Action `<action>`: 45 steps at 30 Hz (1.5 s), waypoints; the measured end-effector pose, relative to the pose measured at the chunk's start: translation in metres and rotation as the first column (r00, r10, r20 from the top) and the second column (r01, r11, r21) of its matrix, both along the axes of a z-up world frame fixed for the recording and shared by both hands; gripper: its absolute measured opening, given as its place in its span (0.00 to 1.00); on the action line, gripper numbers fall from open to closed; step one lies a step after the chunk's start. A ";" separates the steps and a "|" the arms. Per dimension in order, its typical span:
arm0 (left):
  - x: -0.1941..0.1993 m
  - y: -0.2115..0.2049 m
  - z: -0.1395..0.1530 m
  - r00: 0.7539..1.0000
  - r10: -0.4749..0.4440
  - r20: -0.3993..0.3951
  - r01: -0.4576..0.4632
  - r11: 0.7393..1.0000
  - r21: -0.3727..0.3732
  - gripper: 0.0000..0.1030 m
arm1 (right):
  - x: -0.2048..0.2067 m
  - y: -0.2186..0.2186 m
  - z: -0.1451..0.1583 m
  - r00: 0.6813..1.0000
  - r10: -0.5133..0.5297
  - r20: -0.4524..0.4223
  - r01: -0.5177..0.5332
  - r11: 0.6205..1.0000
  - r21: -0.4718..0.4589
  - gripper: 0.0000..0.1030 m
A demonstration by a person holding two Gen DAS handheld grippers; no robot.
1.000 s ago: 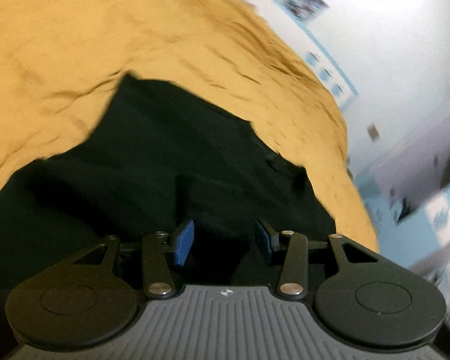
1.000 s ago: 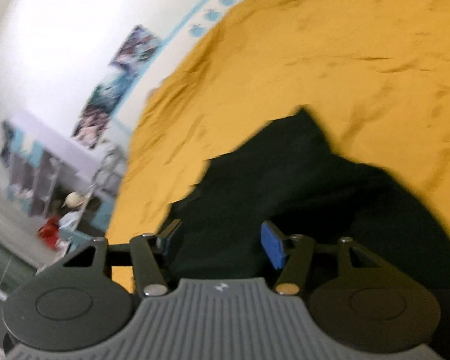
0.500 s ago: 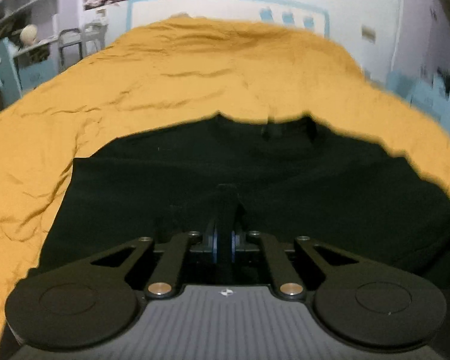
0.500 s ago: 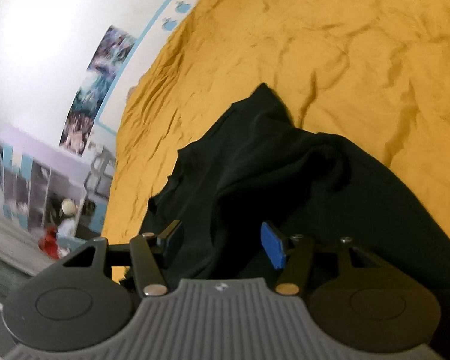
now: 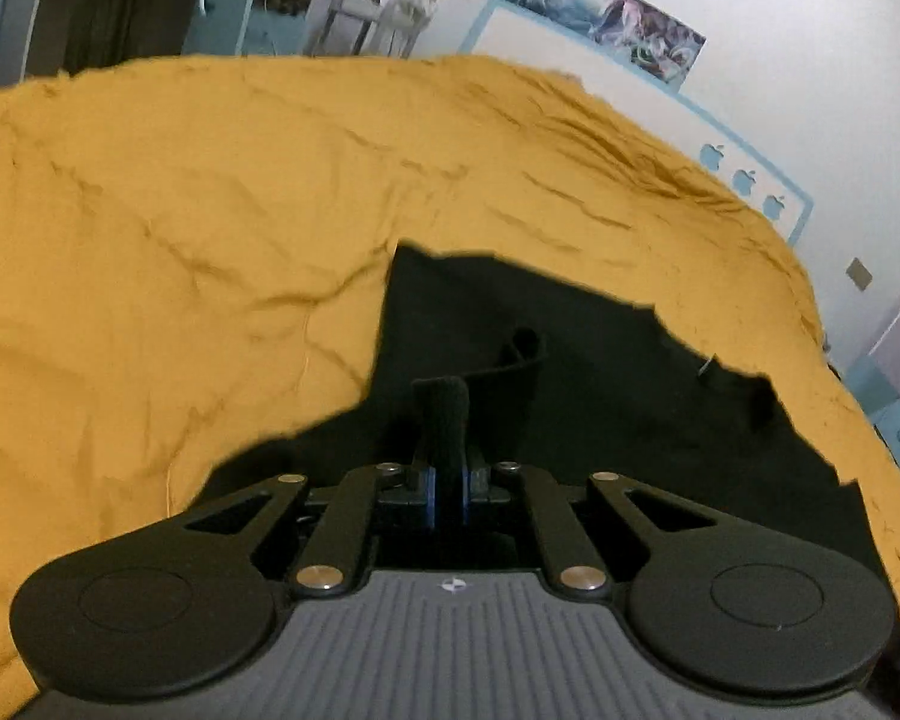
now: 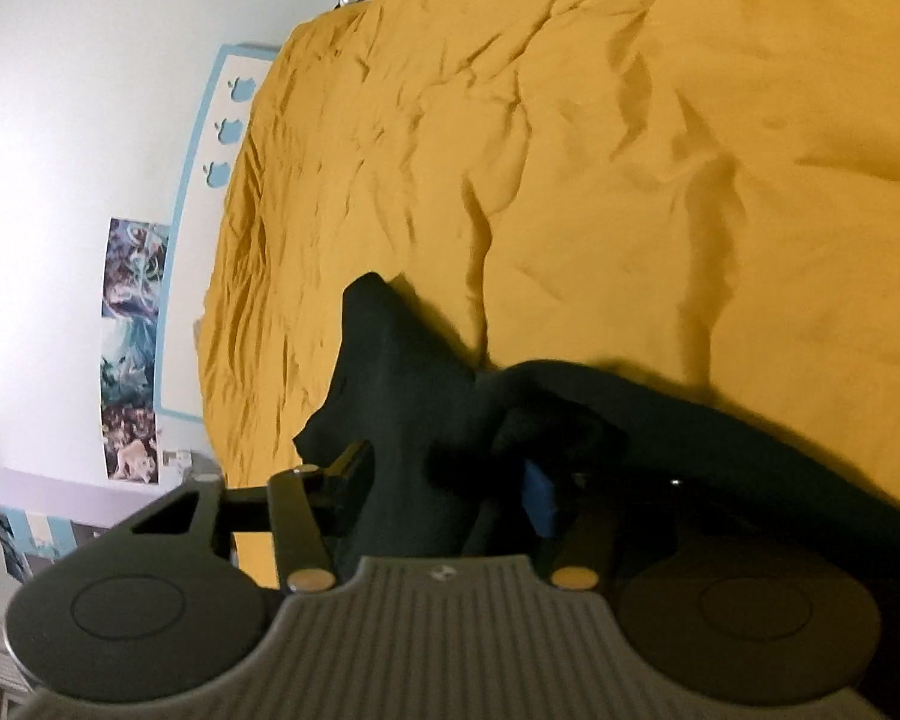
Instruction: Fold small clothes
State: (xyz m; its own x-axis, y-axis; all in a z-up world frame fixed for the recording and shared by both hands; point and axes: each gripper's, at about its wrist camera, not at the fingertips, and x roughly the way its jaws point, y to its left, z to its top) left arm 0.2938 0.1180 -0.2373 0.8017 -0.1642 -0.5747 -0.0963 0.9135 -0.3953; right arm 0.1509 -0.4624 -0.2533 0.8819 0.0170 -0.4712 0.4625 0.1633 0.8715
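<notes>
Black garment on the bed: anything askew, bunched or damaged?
No damage shows. The black garment lies rumpled on the orange bedspread, not flat: one fold stands up, pinched in the shut left claw, and more cloth bunches between the closing right claw. That fits mid-fold handling.

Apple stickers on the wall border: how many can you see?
3, in a row on the blue wall border beside the yellow bedspread: apple stickers at and. More may be hidden behind the bed.

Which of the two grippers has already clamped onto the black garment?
The left gripper: its pads are pinched together on a fold of the black garment. The right gripper is closing, cloth between its jaws, not yet pressed.
</notes>
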 end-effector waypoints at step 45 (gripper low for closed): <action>0.031 0.001 0.046 0.986 -0.153 -0.070 0.149 0.987 -0.066 0.20 | 0.108 -0.010 0.035 0.946 0.271 -0.179 -0.324 0.839 -0.438 0.28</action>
